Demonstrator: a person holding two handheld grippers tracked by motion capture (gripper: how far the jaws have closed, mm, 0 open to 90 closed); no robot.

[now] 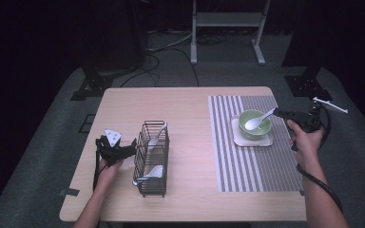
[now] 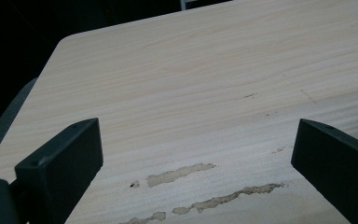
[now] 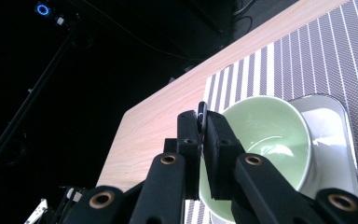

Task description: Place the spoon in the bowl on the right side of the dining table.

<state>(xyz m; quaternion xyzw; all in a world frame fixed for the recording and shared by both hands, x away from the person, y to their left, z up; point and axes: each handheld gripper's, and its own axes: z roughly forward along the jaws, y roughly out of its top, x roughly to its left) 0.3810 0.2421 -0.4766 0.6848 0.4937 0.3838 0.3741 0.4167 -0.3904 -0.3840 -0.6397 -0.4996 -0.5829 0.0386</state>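
Observation:
A white spoon lies with its scoop in a green bowl, and my right gripper is shut on its handle at the bowl's right rim. In the right gripper view the jaws pinch the thin handle edge above the bowl. The bowl stands on a white square tray on a striped placemat. To the left stands a black wire rack holding two white spoons. My left gripper rests just left of the rack, open over bare wood.
The light wooden table has scuffed patches under the left gripper. A white metal stand and cables lie on the floor beyond the far edge. A piece of tape sticks to the table's front left corner.

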